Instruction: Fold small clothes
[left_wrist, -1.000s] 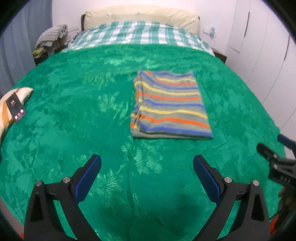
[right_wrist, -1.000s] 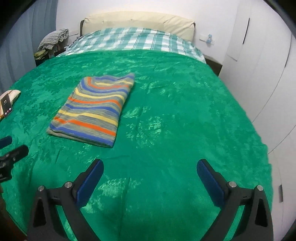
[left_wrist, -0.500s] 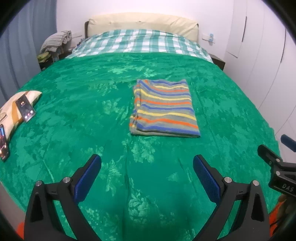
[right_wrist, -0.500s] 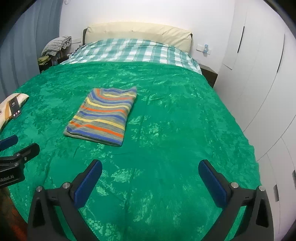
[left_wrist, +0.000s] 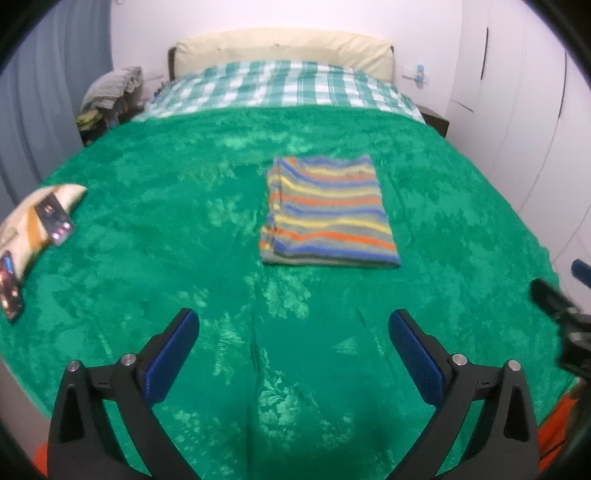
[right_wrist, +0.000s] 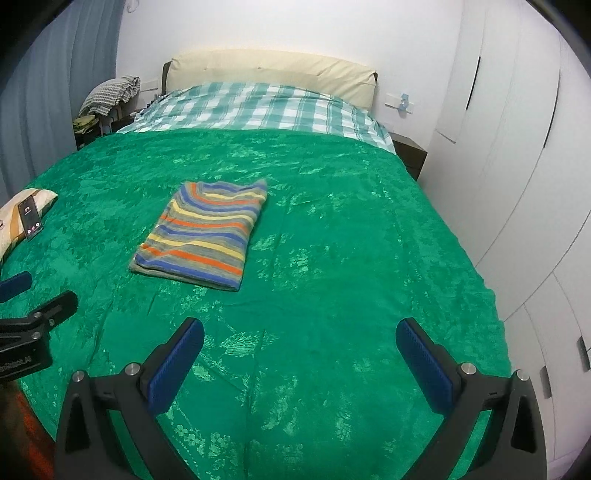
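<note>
Both grippers have drawn back from the bed since a moment ago: the folded striped garment (left_wrist: 328, 214) looks smaller and farther off than it did a second earlier, and more of the room shows around it. It has not moved, still lying flat on the green bedspread (left_wrist: 184, 229) near the middle of the bed, a neat rectangle of blue, orange, yellow and grey bands. From the right wrist view it sits ahead and to the left (right_wrist: 205, 232), its fold edges stacked on the near left side.

The left gripper (left_wrist: 293, 334) hangs over the near end of the bedspread with its blue-padded fingers (left_wrist: 171, 354) spread wide, nothing between them. The right gripper (right_wrist: 299, 341) is released in the same way, its fingers (right_wrist: 424, 362) well apart over bare green cloth (each one also peeks into the other's view at the edge).

At the left edge of the bed a cream and tan cushion (right_wrist: 26, 206) carries a phone (right_wrist: 30, 218) with its screen lit; a second phone (left_wrist: 9, 284), unseen a second ago, now shows nearer the corner in the left view. Beyond the bedspread lie a green and white checked sheet (right_wrist: 258, 107) and a cream headboard (right_wrist: 269, 68), with white wardrobe doors (right_wrist: 517, 147) along the right wall.

White lettering on the left gripper's body at the edge of the right view is partly cut off and reads something like "Robot.AI".
</note>
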